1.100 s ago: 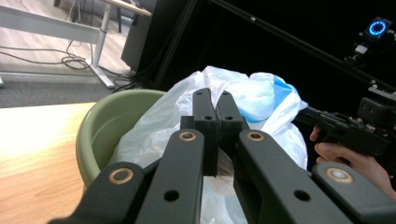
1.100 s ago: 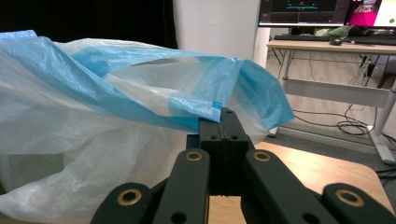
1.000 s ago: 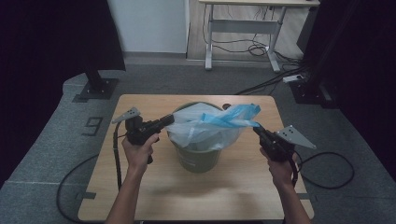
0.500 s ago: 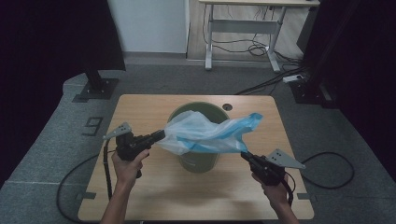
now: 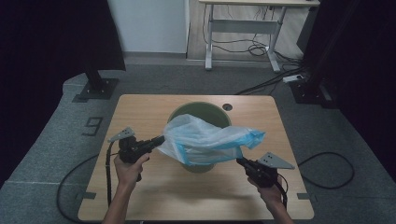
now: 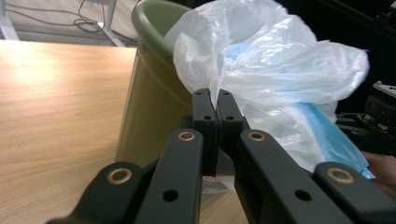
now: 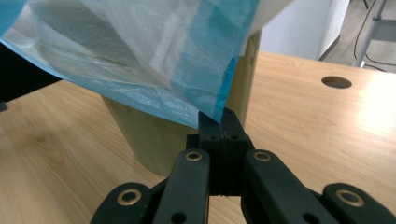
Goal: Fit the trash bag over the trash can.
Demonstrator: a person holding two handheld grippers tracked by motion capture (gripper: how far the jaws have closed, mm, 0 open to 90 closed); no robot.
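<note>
A green bin (image 5: 187,112) stands mid-table. A thin plastic bag (image 5: 205,140), clear white with a blue edge, is stretched across the bin's near side between my two grippers. My left gripper (image 5: 161,139) is shut on the bag's white left edge; in the left gripper view the jaws (image 6: 212,105) pinch the film of the bag (image 6: 280,60) beside the bin (image 6: 149,93). My right gripper (image 5: 239,161) is shut on the blue right edge; in the right gripper view its jaws (image 7: 223,122) hold the bag's (image 7: 140,51) lowest corner in front of the bin (image 7: 154,140).
The wooden table (image 5: 140,107) has a round cable hole (image 5: 227,107) behind the bin. Beyond it are a black stand base (image 5: 95,88), a white desk frame (image 5: 243,28) and floor cables (image 5: 327,168).
Both hands have come down and toward the table's near edge, drawing the bag off the bin's top and stretching it wider and lower in front of the bin.
</note>
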